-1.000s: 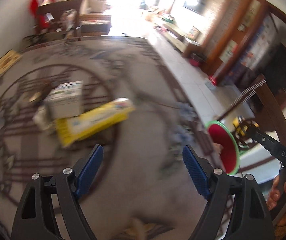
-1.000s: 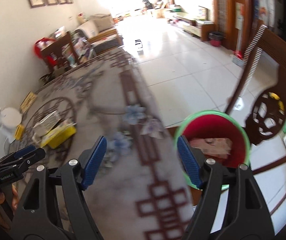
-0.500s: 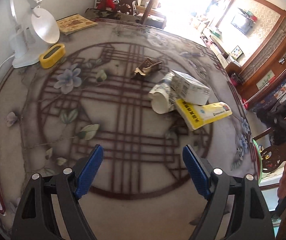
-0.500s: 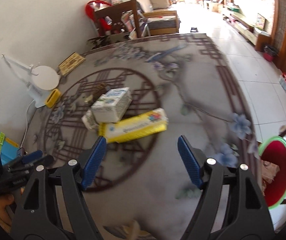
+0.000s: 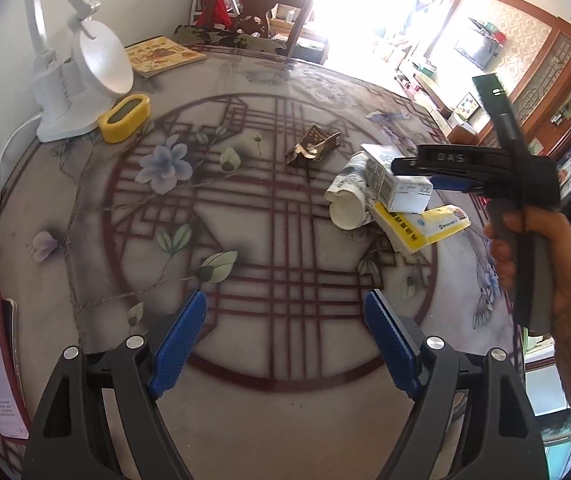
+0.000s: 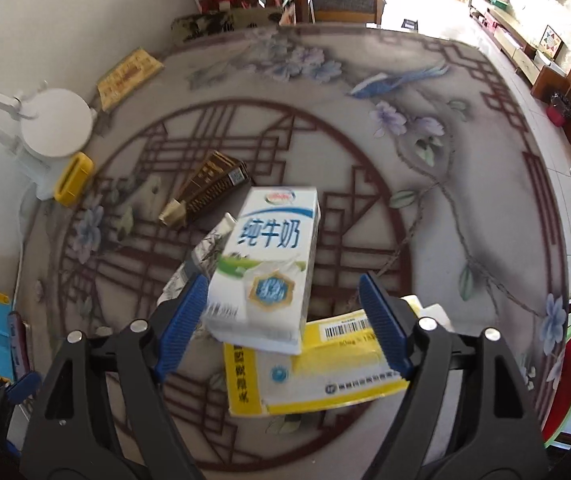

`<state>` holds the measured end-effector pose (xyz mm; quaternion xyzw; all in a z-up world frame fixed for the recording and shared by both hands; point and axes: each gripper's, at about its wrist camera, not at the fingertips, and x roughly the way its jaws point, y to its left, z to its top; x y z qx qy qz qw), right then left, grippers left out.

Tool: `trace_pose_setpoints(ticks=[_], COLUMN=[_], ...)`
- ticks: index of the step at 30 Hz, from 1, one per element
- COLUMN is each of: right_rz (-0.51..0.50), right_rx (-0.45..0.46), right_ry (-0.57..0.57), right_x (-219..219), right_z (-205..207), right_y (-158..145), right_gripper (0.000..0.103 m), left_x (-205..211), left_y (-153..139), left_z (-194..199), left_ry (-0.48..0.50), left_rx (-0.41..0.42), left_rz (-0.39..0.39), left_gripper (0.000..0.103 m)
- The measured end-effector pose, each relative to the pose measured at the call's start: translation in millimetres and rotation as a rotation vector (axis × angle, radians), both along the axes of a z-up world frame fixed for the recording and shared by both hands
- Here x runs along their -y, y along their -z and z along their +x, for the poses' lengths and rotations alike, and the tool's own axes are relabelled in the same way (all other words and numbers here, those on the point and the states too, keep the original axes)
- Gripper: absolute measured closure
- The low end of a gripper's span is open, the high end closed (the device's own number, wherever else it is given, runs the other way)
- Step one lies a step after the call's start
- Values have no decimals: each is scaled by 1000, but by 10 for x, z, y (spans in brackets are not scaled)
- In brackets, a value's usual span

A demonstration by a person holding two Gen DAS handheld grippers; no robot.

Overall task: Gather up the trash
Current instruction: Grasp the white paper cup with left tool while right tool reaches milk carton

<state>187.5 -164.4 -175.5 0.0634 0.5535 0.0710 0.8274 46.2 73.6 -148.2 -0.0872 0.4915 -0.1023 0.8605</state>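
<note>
Right gripper (image 6: 283,304) spread wide around white-and-blue milk carton (image 6: 265,268), which lies on yellow flat cardboard box (image 6: 309,372); left gripper (image 5: 285,324) spread, over patterned table (image 5: 285,420)

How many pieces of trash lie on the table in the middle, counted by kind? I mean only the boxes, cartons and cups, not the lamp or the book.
Milk carton: 1
Yellow medicine box: 1
Crushed paper cup: 1
Flattened brown and gold box: 1
Total: 4 pieces of trash
</note>
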Motion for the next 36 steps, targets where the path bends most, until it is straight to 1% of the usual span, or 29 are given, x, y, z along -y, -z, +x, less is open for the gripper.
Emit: trace_pose_setpoints(ticks=[1, 2, 4, 5, 7, 9, 12, 13, 14, 15, 19, 22, 23, 25, 26, 27, 28, 29, 30, 31, 32, 33, 35, 36], right_rz=[27, 48, 72, 83, 119, 134, 142, 155, 171, 196, 222, 194, 197, 216, 222, 220, 215, 208, 199, 193, 181, 172, 161, 157], right_rx=[-16, -26, -26, -21, -14, -16, -35, -44, -52, -64, -96, -93, -87, -76, -66, -56, -51, -45, -37, -30, -19, -13, -4, 0], right_ry=[-4, -5, 6, 3, 2, -18, -59, -76, -92, -101, -109, -89, -77, -46, -31, -22, -19, -17, -15, -12, -6, 1, 10, 11], right_x=[-11, -11, -5, 3, 29, 38, 9, -9, -23, -24, -20, -16, -3, 28, 46, 59, 63, 65, 77, 109, 131, 149, 170, 165], right_z=[28, 53, 50, 34, -15, -121, -327, -440, -544, -653, -1156, -1369, -1416, -1482, -1516, -1548, -1562, -1573, -1582, -1590, -1586, -1575, -1550, -1516], right_y=[48, 80, 78, 56, 13, -36, -48, -48, -47, -44, -16, -1, -6, -11, -24, -43, -55, -73, -99, -122, -147, -163, -193, -209], right_gripper=[27, 36, 42, 49, 57, 61, 62, 67, 94, 102, 102, 101, 100, 87, 75, 68, 67, 67, 66, 65, 63, 63, 63, 63], left_x=[-31, -56, -101, -118, -131, -106, -10, 23, 67, 112, 357, 499, 541, 626, 675, 720, 776, 812, 836, 842, 844, 843, 790, 759], left_y=[6, 9, 10, 14, 27, 33, 15, 6, 3, 0, 16, 46, 71, 140, 181, 224, 291, 346, 403, 445, 497, 551, 580, 568], left_z=[-14, -21, -25, -14, 32, 99, 246, 291, 348, 399, 674, 895, 1004, 1210, 1292, 1356, 1437, 1493, 1533, 1545, 1554, 1552, 1502, 1464], left_ry=[-7, -13, -25, -29, -33, -27, -3, 3, 14, 26, 74, 84, 80, 83, 88, 93, 97, 98, 97, 97, 95, 95, 88, 84], left_rx=[-2, -3, -2, 0, 2, 5, 29, 33, 36, 39, 57, 56, 47, 16, 3, -10, -35, -57, -78, -96, -117, -136, -135, -125], left_rz=[-4, -7, -13, -16, -26, -35, -45, -48, -52, -53, -41, -34, -43, -63, -60, -53, -42, -37, -42, -46, -54, -61, -79, -75], left_gripper=[25, 25, 25, 25, 25, 25, 25, 25, 25, 25, 25, 25, 25, 25, 25, 25, 27, 29, 35, 50, 68, 72, 73, 73])
